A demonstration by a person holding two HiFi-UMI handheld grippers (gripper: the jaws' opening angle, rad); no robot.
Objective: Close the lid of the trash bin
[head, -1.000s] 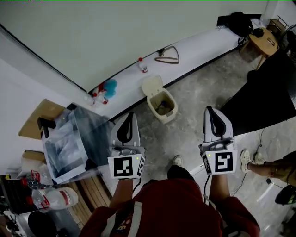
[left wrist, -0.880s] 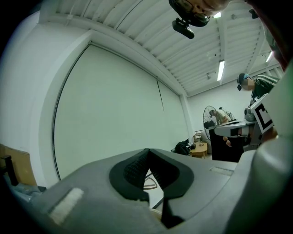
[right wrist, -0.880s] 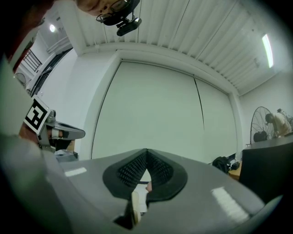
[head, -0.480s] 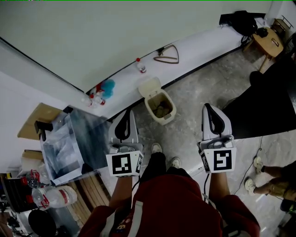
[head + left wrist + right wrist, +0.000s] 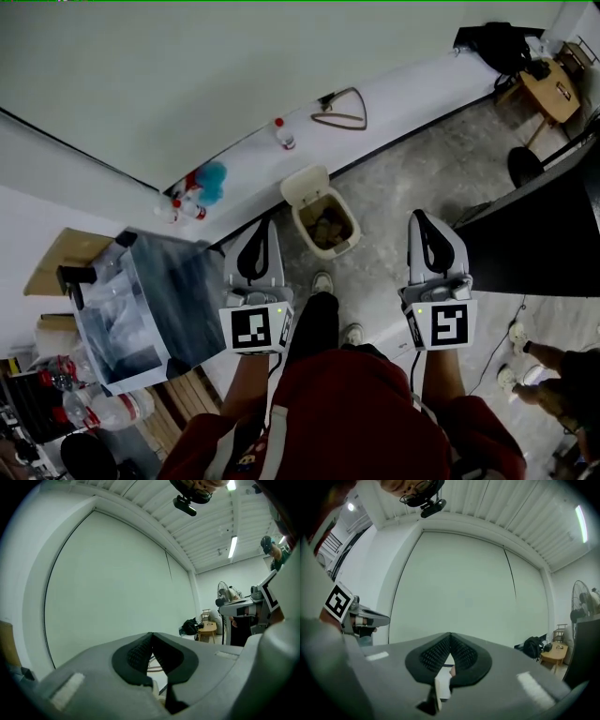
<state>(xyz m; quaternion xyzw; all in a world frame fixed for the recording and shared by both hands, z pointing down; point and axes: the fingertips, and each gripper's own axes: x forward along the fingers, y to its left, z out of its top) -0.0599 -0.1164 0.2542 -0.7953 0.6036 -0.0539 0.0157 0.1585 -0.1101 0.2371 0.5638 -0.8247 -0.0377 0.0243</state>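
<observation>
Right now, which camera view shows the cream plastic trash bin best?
The head view: the cream plastic trash bin shows on the floor, lid up. Both gripper views look level at the wall; the bin cannot be made out there.

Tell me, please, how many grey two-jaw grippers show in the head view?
2. The grey left gripper is left of the cream open-lidded trash bin; the right gripper is right of it. No more seem hidden.

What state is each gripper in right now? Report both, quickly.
Left gripper: closed, fingers together, holding nothing.
Right gripper: closed, fingers together, holding nothing.
</observation>
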